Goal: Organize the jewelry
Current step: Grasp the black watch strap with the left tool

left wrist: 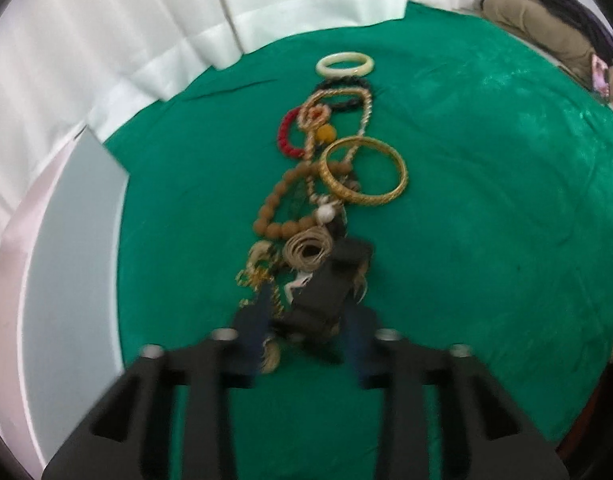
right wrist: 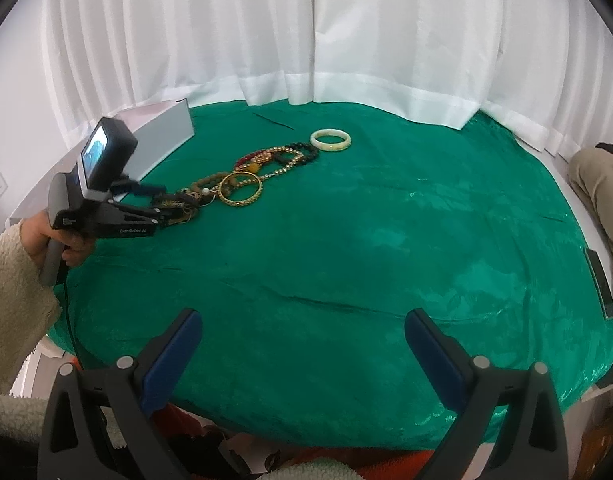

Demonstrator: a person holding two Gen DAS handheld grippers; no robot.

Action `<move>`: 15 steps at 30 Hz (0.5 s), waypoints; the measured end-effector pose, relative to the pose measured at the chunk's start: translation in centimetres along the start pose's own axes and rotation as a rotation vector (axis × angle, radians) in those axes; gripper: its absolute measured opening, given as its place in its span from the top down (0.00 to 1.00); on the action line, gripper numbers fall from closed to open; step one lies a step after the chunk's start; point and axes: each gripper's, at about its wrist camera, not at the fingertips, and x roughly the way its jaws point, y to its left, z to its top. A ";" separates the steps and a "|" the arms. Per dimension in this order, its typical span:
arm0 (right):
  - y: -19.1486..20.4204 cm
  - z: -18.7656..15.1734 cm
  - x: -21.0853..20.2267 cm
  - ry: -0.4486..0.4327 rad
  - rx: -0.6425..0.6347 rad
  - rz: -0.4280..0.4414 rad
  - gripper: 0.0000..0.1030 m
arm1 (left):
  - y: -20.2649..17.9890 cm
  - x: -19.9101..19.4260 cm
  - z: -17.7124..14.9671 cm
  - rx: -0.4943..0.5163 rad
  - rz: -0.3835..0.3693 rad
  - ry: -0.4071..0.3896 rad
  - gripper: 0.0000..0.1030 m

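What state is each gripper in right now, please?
Left gripper: jaws around a dark piece at the near end of the jewelry pile; firm grip cannot be told.
Right gripper: open, holding nothing, above the green cloth.

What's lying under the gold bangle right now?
The gold bangle rests partly on a pale bead strand and the brown bead bracelet; green cloth shows through its middle. What its near rim covers is unclear.

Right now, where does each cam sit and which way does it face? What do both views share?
Left wrist: on the left claw, low over the jewelry pile, facing along the row to the white bangle; own blue fingers show.
Right wrist: on the open right claw, at the near edge of the green cloth, facing the curtain; shows the left claw.
Shared: gold bangle, white bangle.
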 end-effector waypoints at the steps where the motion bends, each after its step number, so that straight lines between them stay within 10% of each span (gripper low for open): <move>1: 0.0 0.0 0.0 0.000 0.001 0.000 0.00 | 0.2 -0.7 -0.4 -0.035 -0.044 -0.005 0.75; 15: 2.2 1.3 2.5 0.039 -0.051 0.067 0.00 | 2.9 -9.6 -7.1 -0.451 -0.083 -0.118 0.76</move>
